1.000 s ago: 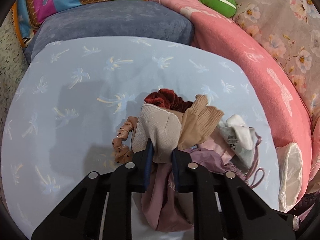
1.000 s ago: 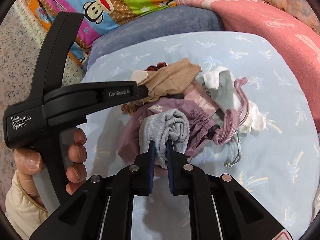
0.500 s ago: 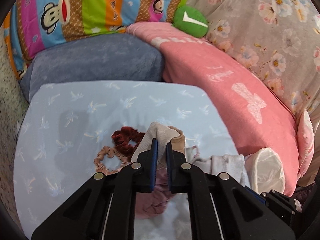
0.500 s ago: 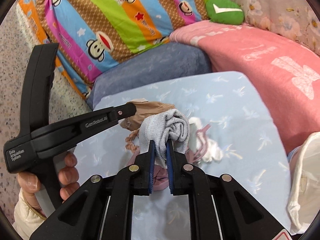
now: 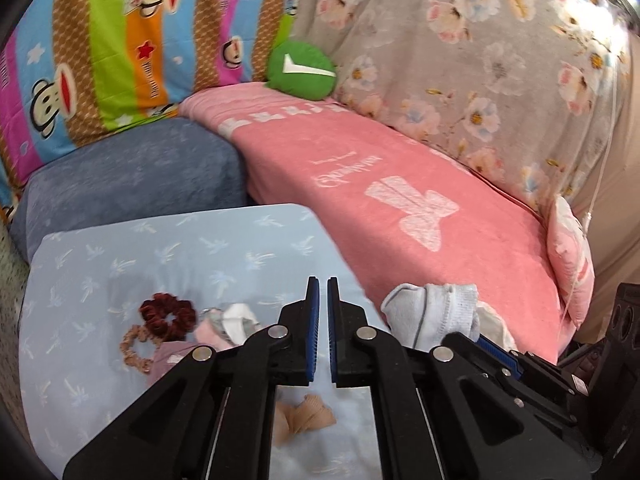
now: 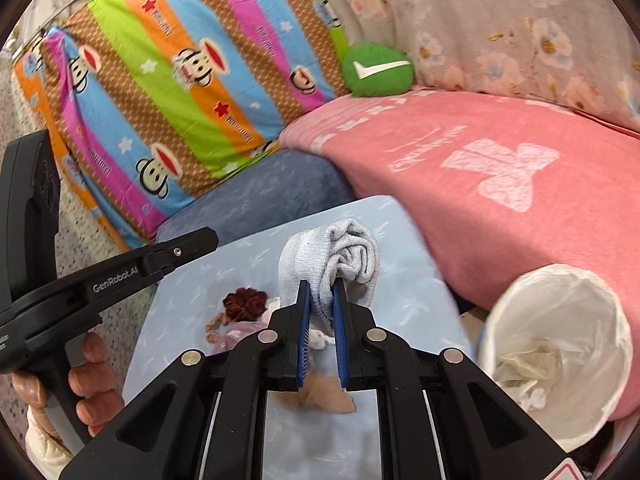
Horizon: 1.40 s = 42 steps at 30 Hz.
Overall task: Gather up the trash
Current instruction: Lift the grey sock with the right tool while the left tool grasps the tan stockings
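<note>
My right gripper (image 6: 321, 284) is shut on a rolled grey sock (image 6: 340, 256) and holds it above the light blue sheet (image 6: 400, 280); the sock also shows in the left wrist view (image 5: 432, 316). A white-lined trash bin (image 6: 560, 344) stands to its right. My left gripper (image 5: 323, 282) is nearly shut with nothing between its pads, raised over the sheet. A beige stocking (image 5: 308, 420) lies on the sheet below it, also in the right wrist view (image 6: 324, 396). A dark red scrunchie (image 5: 166, 314), a spotted scrunchie (image 5: 134, 350) and a mauve cloth (image 5: 172, 360) lie at the left.
A pink blanket (image 5: 400, 200) covers the bed at the right. A grey-blue cushion (image 5: 132, 176), a striped monkey-print pillow (image 5: 120, 48) and a green round plush (image 5: 302, 70) sit at the back. Speckled floor (image 6: 80, 240) lies left of the sheet.
Both grippers have risen and swung right toward the bin. The beige stocking has left my left gripper and now lies on the sheet. My right gripper still holds the grey sock.
</note>
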Tool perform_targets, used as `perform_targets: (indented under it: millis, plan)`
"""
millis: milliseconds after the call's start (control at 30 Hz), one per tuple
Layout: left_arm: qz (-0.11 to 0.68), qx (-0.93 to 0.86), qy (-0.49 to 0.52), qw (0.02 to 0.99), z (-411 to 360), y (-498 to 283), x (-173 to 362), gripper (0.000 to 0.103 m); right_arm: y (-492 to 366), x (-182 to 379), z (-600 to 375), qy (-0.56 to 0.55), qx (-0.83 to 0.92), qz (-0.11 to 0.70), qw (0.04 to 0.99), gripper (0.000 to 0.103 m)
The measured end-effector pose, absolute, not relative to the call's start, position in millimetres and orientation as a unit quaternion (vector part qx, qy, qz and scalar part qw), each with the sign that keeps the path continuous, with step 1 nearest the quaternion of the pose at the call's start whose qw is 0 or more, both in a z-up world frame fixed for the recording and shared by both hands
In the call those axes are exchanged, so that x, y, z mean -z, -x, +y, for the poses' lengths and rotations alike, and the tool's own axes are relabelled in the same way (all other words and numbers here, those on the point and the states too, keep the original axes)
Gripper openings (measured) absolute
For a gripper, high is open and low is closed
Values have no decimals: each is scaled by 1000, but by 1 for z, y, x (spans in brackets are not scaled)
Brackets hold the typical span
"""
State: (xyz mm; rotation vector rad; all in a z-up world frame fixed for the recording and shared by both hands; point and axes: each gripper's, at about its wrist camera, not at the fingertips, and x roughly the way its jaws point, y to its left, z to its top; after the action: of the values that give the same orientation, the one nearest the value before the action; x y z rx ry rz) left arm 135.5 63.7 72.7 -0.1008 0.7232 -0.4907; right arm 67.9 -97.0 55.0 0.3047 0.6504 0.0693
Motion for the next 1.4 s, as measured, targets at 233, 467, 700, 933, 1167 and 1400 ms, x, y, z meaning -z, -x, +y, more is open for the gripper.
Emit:
perform_targets:
  millis: [233,467,700,933,1167,1400]
  plan:
    - [345,283,20,895,16,-115,-79,3,-41,-62,-140,-169,3,302,938,11]
    - [397,258,6,881,24,-106,-33,17,-22,-48,-158,-169,19,317,933,11]
    - [452,172,16,875,72,-94,34,72,-16,-23,-149,-170,3,340,925,11]
    - [515,127,15,848,95,-95,93,75,-22,-3,-135,-171,-11,362,916,11]
    - [530,118,23,840,92,-101,110,75,-22,5,-130,-166,-11,373,913,11]
    - [527,146,14,837,75,-107,112,25,-21,9,-132,-169,-6,378,910,11]
